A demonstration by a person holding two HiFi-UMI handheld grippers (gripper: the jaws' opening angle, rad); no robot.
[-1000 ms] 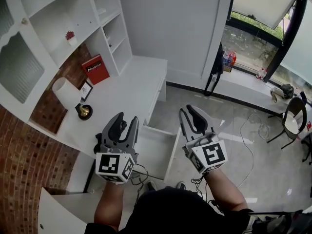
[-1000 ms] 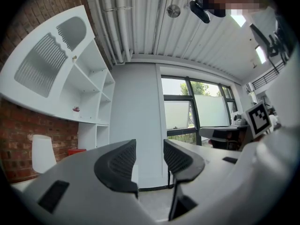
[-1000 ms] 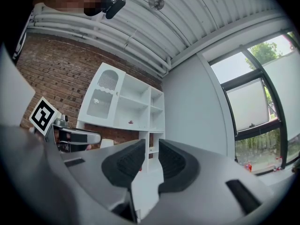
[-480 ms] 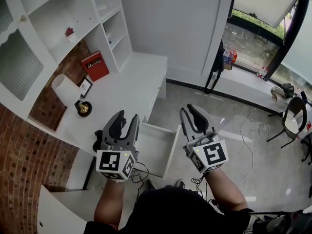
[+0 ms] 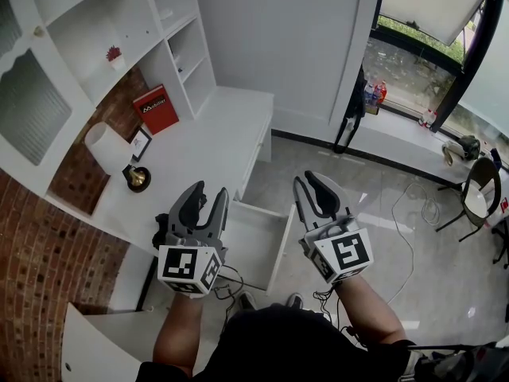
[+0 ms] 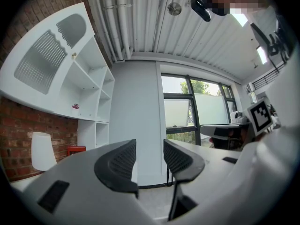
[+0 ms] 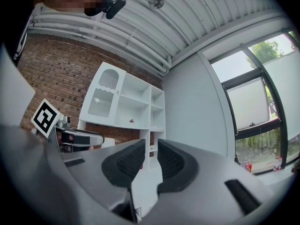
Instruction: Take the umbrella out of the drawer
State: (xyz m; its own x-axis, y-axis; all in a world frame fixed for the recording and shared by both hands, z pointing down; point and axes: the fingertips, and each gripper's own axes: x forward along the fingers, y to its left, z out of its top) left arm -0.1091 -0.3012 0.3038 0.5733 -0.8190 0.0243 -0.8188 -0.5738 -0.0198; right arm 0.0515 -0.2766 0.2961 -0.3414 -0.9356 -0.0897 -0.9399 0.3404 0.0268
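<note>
Two hand-held grippers are held level above an open drawer (image 5: pixel 253 241) pulled out from under a white desk (image 5: pixel 215 146) – the opening step, it would seem, is done. The lifting-out is not: nothing is carried by either tool. The left gripper (image 5: pixel 208 191) is seen in its own view with its jaws a narrow gap apart and only the far wall and window between them. The right gripper (image 5: pixel 305 178) is shown the same way in its view, with ribbed pads close but not meeting and nothing clamped.

No umbrella can be made out in any view. The part of the drawer that shows is bare and white, and its near-left corner is covered by the left gripper, so the umbrella's place cannot be told – nor its colour, size or folded state. A dark, slim object (image 5: pixel 347 122) is propped against the wall by the window, well apart from the drawer, but what it is cannot be judged.

What is left, by this reading, is the whole of the retrieval: the umbrella is to be found, gripped and raised clear of the drawer.
</note>
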